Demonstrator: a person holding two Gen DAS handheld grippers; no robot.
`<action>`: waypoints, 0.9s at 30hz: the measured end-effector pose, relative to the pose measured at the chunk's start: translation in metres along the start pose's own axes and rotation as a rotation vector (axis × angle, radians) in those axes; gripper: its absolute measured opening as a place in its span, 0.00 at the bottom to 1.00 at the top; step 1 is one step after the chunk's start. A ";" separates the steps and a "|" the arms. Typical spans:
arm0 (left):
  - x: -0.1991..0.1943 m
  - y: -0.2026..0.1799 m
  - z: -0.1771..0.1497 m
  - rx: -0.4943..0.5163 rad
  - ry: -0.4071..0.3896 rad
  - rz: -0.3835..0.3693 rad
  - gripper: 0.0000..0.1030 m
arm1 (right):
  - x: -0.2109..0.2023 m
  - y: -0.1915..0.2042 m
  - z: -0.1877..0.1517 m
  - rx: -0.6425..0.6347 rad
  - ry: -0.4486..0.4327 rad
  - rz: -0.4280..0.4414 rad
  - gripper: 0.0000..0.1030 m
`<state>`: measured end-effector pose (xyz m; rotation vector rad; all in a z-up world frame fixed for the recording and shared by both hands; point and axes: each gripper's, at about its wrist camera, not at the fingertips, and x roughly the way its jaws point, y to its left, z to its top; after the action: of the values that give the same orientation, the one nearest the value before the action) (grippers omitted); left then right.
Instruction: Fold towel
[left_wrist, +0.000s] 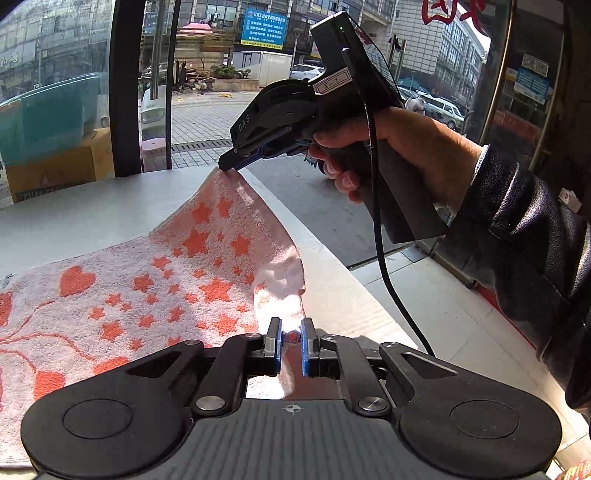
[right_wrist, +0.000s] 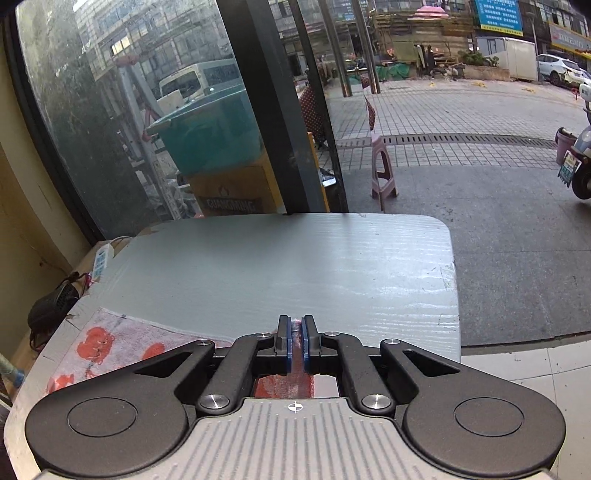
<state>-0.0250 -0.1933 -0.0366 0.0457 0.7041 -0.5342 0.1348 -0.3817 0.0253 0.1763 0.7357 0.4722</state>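
A white towel (left_wrist: 177, 280) with orange stars and hearts lies on the grey table (left_wrist: 92, 210). My left gripper (left_wrist: 291, 334) is shut on the towel's near right corner. My right gripper (left_wrist: 231, 168), seen ahead in the left wrist view, is shut on the far right corner and lifts it off the table, so the right edge hangs between the two. In the right wrist view my right gripper (right_wrist: 295, 334) is shut on towel cloth, and a flat part of the towel (right_wrist: 110, 347) lies at the lower left.
The grey table (right_wrist: 295, 266) ends at a rounded far edge in front of a window frame (right_wrist: 266, 110). A power strip (right_wrist: 99, 260) and a black adapter (right_wrist: 51, 306) lie at the table's left. A pink stool (right_wrist: 382, 170) stands outside.
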 end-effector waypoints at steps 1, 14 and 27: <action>-0.005 0.005 -0.001 -0.008 -0.007 0.009 0.10 | -0.001 0.004 0.001 -0.001 -0.006 0.009 0.05; -0.072 0.077 -0.016 -0.072 -0.105 0.140 0.10 | 0.008 0.086 0.021 -0.018 -0.076 0.151 0.05; -0.134 0.158 -0.047 -0.192 -0.163 0.275 0.10 | 0.057 0.194 0.040 -0.095 -0.060 0.243 0.05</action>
<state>-0.0618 0.0142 -0.0098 -0.0792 0.5751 -0.2025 0.1306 -0.1836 0.0814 0.1909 0.6346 0.7294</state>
